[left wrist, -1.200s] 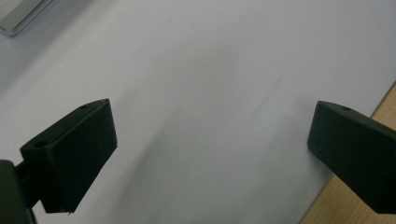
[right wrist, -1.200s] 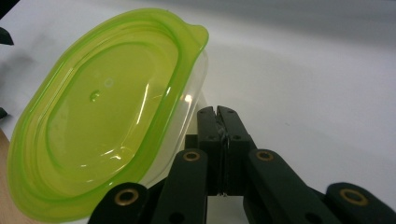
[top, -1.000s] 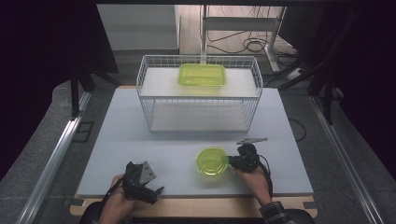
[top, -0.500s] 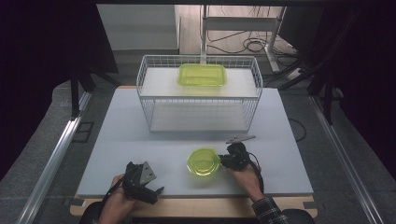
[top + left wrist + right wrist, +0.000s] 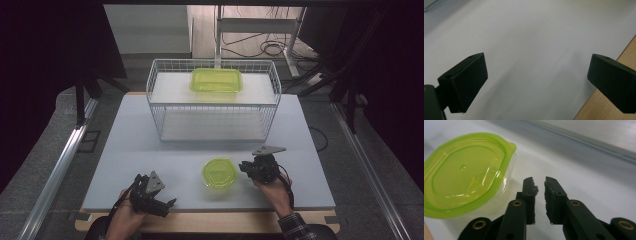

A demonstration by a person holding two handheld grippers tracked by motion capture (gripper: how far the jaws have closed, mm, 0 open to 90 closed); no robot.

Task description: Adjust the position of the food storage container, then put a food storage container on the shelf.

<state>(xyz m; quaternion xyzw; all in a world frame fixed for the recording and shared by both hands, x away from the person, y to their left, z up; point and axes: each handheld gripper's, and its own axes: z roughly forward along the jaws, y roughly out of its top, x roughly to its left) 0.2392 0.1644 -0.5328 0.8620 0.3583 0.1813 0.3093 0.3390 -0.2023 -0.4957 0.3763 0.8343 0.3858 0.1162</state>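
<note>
- The counter is a pale slab with a wooden strip along its near edge; most of its middle is bare, so nothing crowds the two hands working from that near edge
- The white wire basket stands at the far edge, centred; on its upper shelf lies a rectangular green-lidded container, lid on, and I cannot tell whether anything is inside; the lower shelf looks bare
- The round container with a green lid sits near the near edge, about midway along it; through the clear lid in the right gripper view it looks empty
- The right hand-held gripper lies just beside that round container on its right, jaws nearly pressed together with only a narrow slit between them and nothing pinched, as the right gripper view shows; I cannot tell if it touches the tub wall
- My worry: the tub looks light and empty, so a sideways nudge from those nearly closed jaws could skate it along the smooth counter or tip it; a pinch on the thin lid lip might also pop the lid loose
- The left hand-held gripper rests at the near-left corner, jaws spread wide over bare counter, holding nothing; it sits close to the wooden edge, so a careless shift could knock it off
</note>
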